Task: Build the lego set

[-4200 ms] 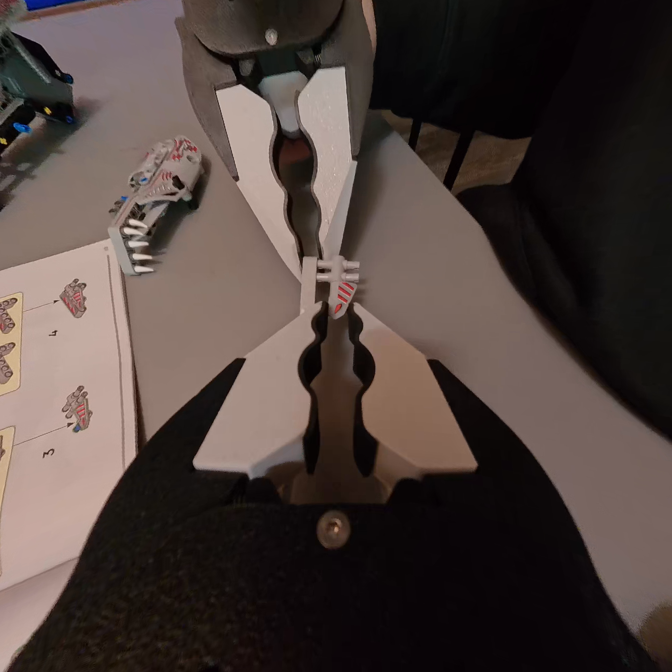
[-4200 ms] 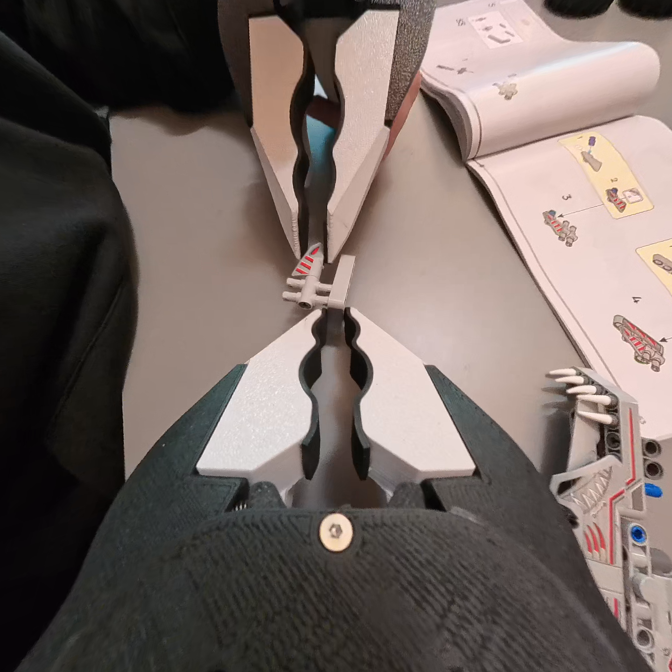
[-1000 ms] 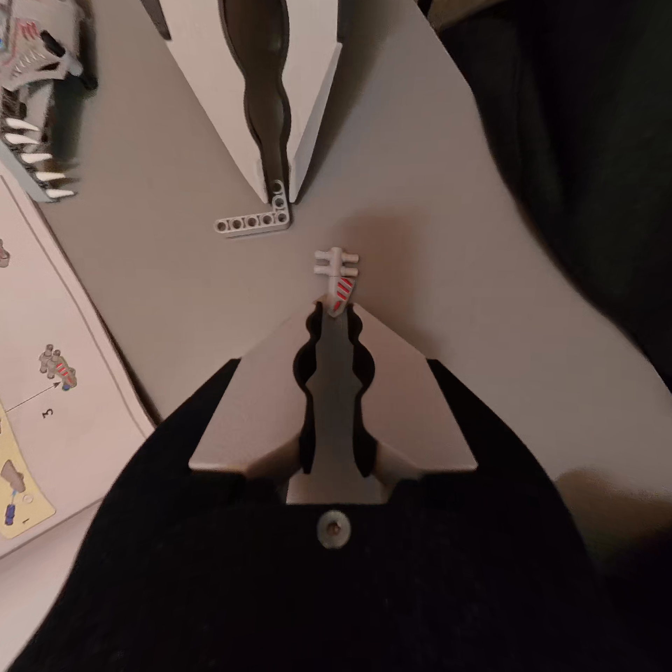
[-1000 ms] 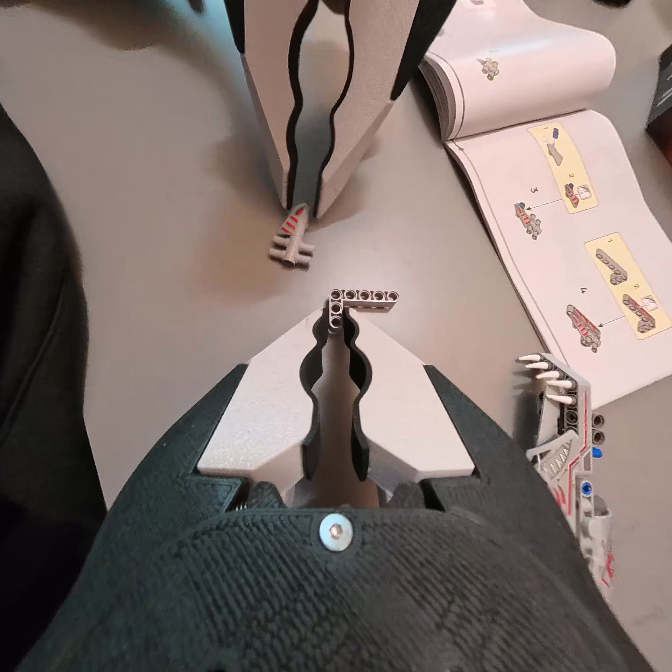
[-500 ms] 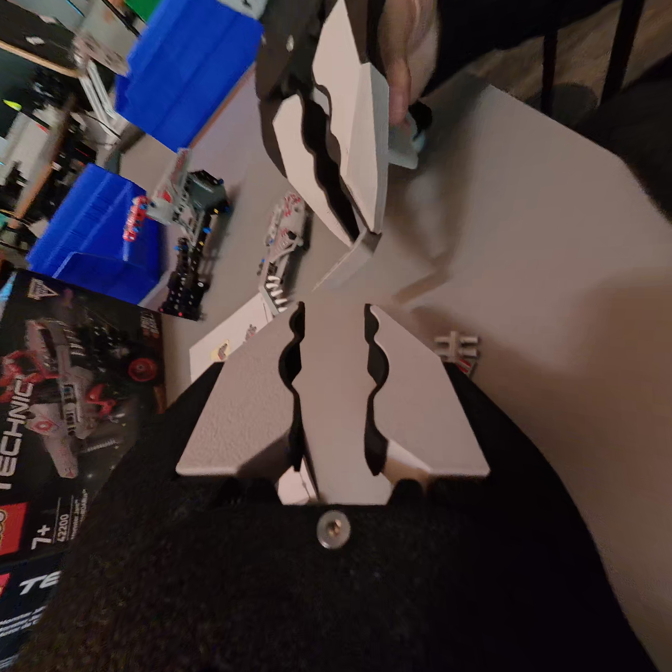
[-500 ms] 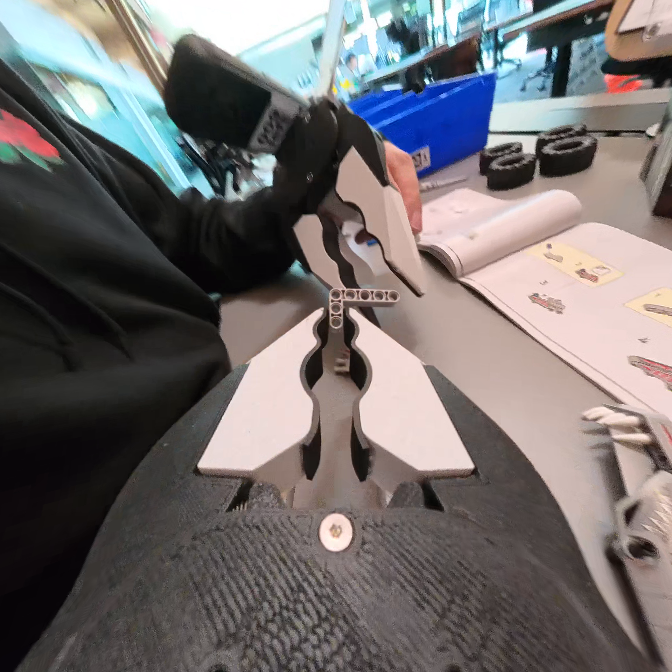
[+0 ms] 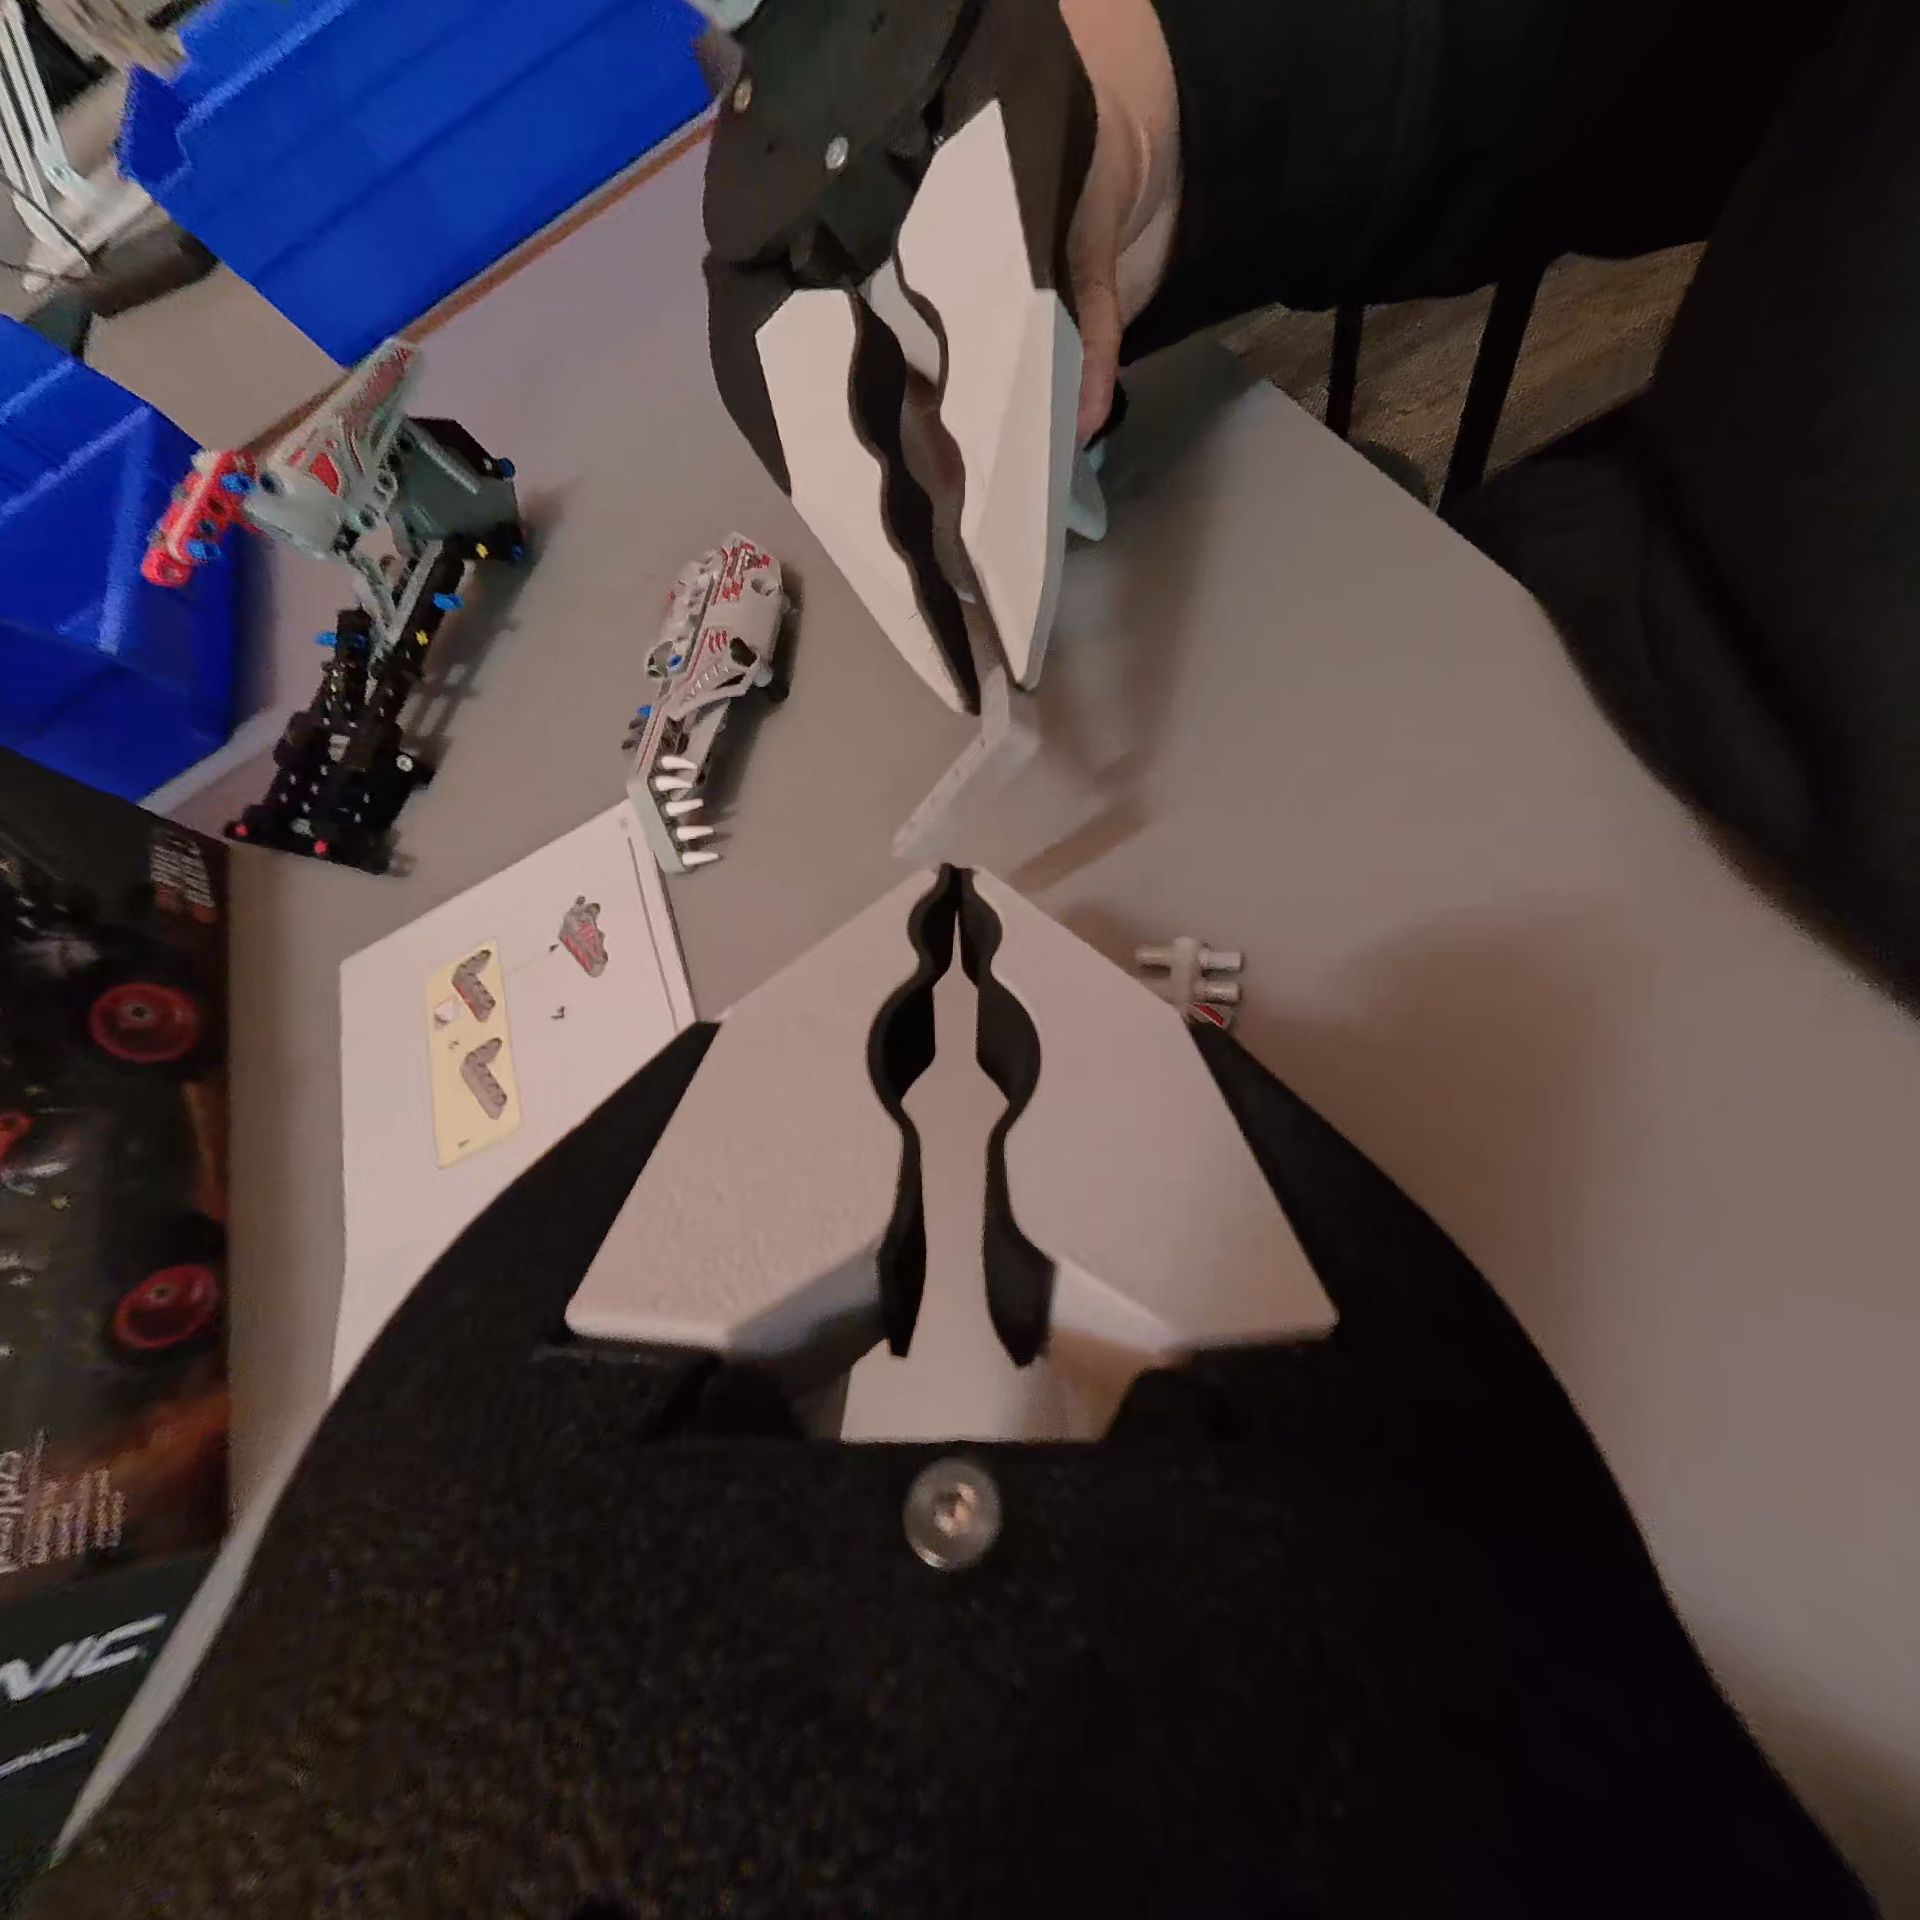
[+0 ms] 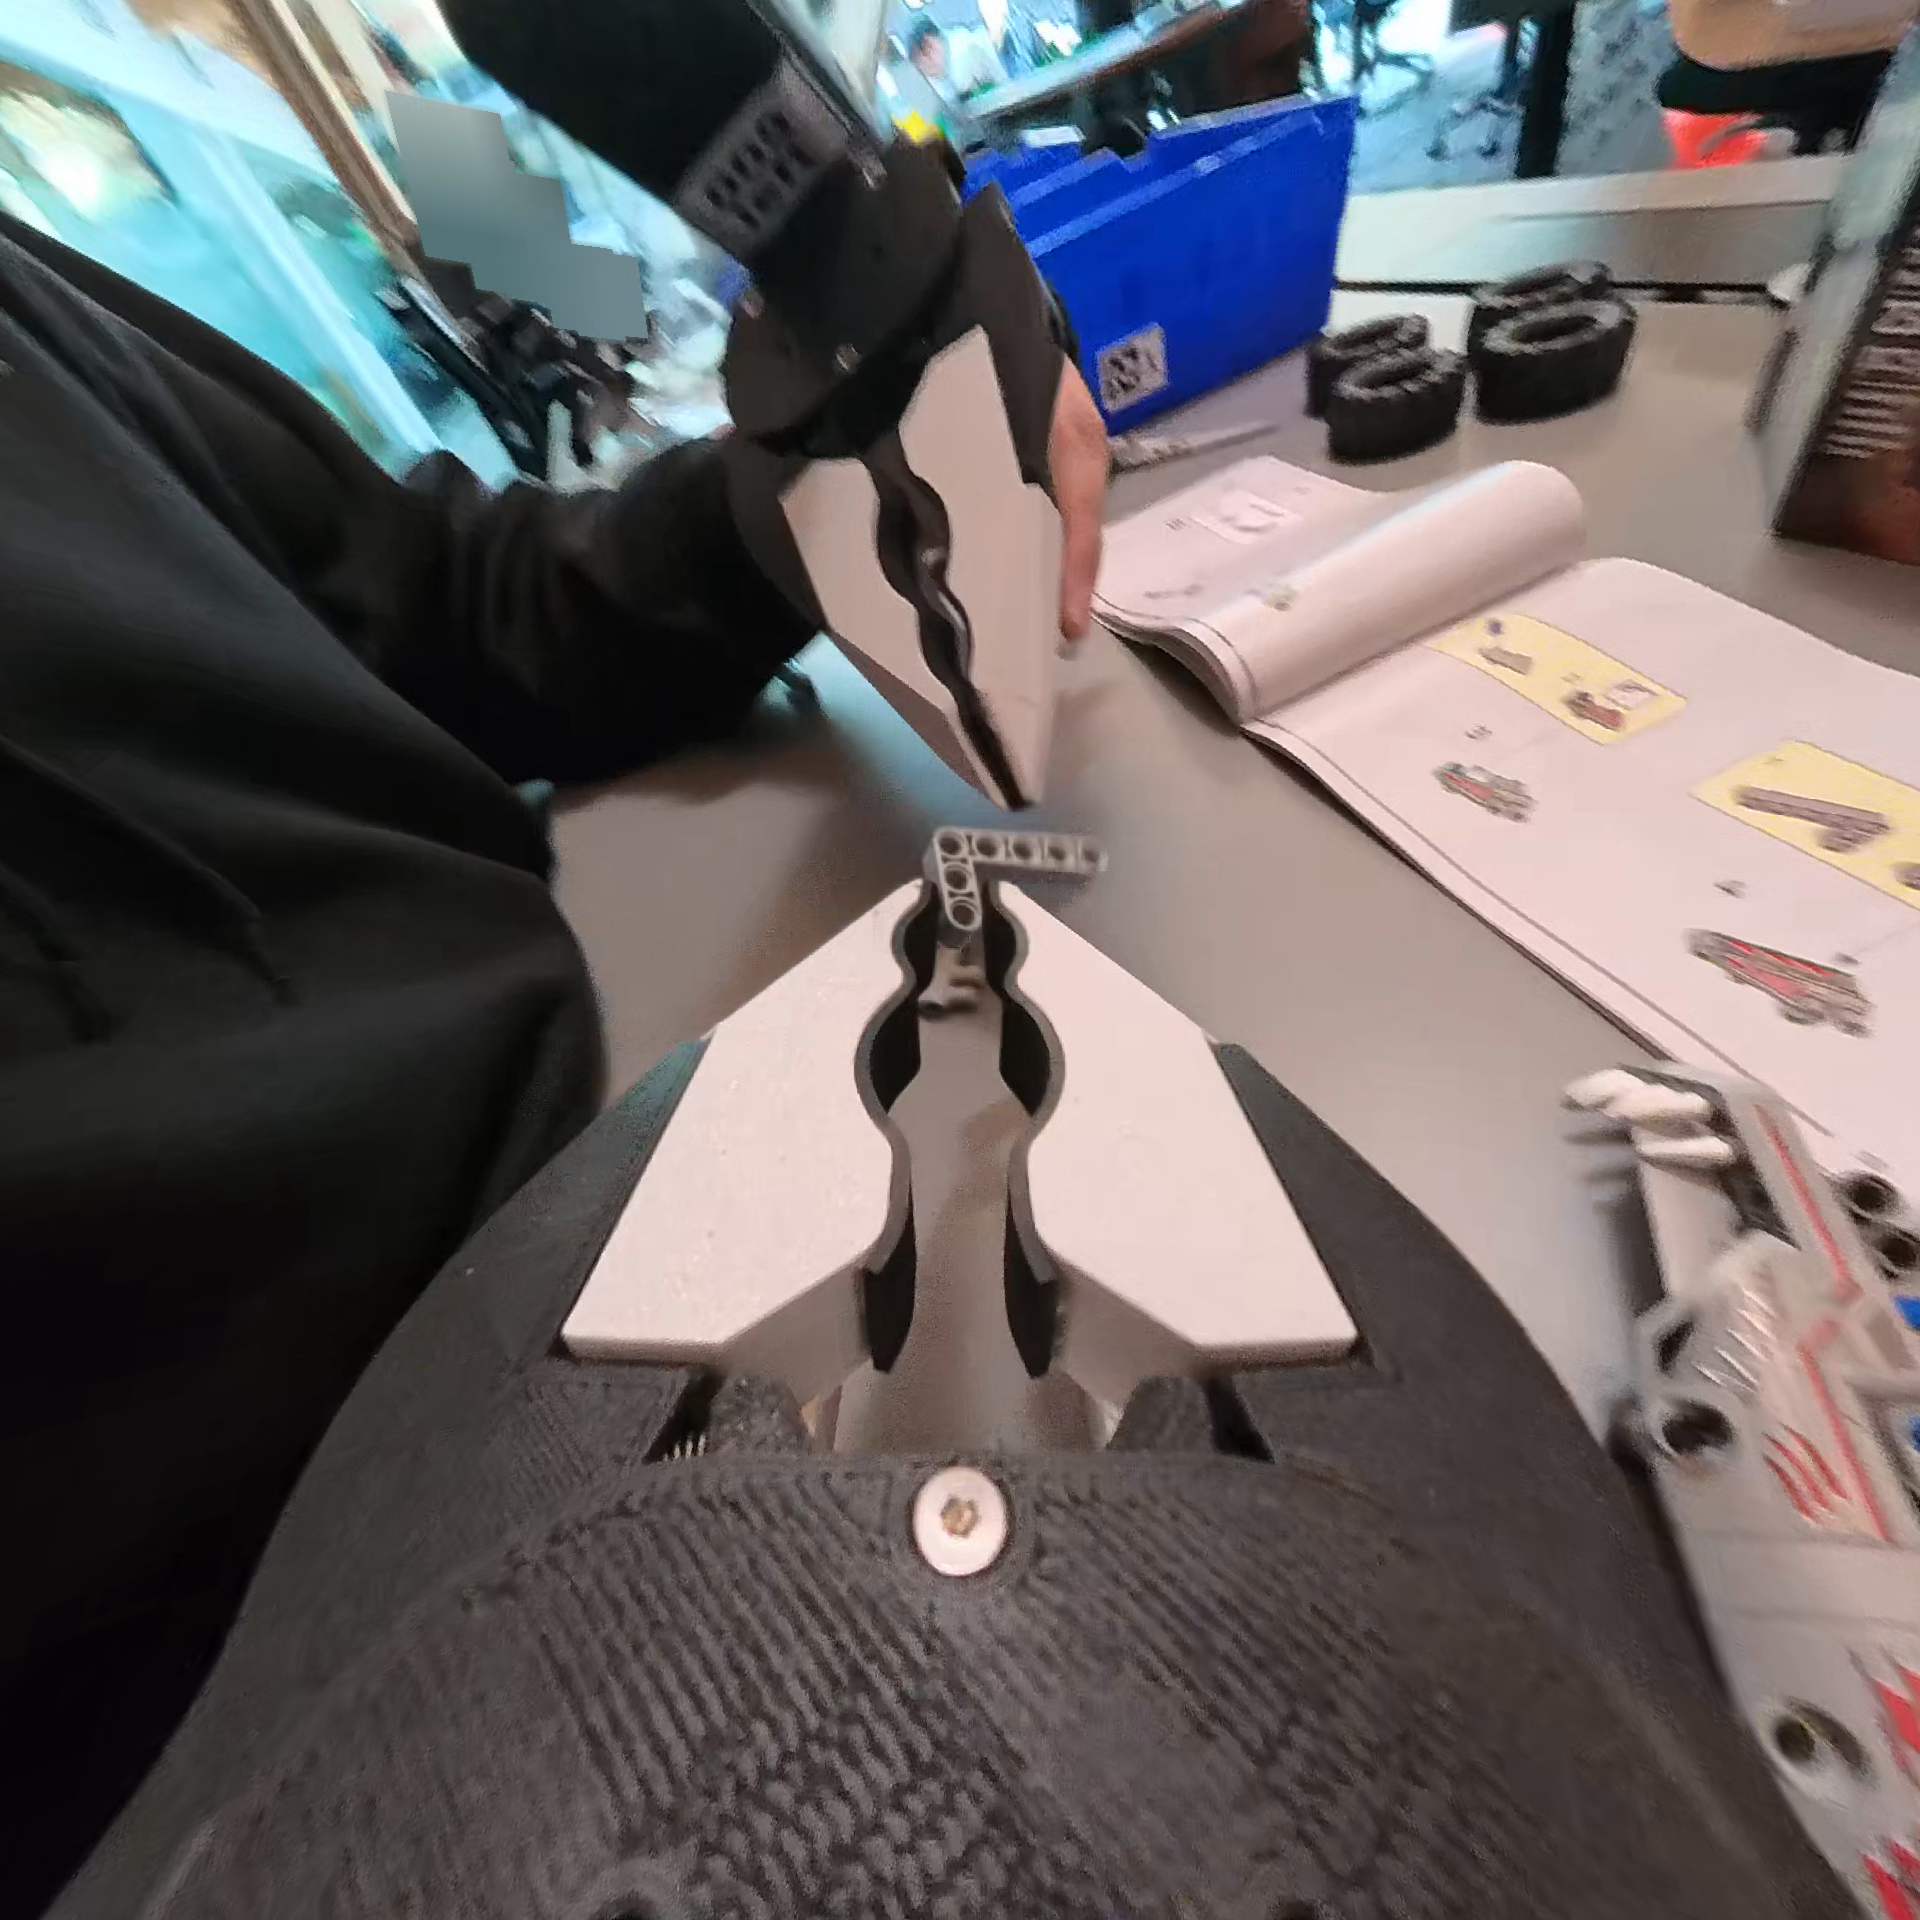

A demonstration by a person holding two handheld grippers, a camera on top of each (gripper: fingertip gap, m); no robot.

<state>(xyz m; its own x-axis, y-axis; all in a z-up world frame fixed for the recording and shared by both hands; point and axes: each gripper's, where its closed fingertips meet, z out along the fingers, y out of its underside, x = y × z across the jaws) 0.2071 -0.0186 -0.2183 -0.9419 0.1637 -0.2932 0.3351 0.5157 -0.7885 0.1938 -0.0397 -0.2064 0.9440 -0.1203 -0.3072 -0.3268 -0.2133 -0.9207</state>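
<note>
My right gripper (image 8: 961,902) is shut on the short arm of a grey L-shaped beam (image 8: 1013,854) and holds it above the grey table (image 8: 1299,935). In the left wrist view it (image 7: 987,698) comes down from above with the beam (image 7: 971,790) at its tips. My left gripper (image 7: 951,881) is shut and empty, its tips just below the beam; in the right wrist view it (image 8: 1013,795) hangs just above the beam. A small grey axle piece with a red-striped tip (image 7: 1190,966) lies on the table, right of my left fingers.
A grey toothed sub-assembly (image 7: 717,675), a black and red chassis (image 7: 353,665), blue bins (image 7: 416,135), the set box (image 7: 94,1143) and the open instruction booklet (image 7: 520,1039) lie to the left. Black tyres (image 8: 1455,364) stand beyond the booklet (image 8: 1558,748). Only a small space, under 4 cm, lies between the two pairs of fingers.
My left gripper let go of the red-striped piece, which now lies on the table, opened, and has shut again empty. Both grippers rose and tilted. The right still holds the L-beam.
</note>
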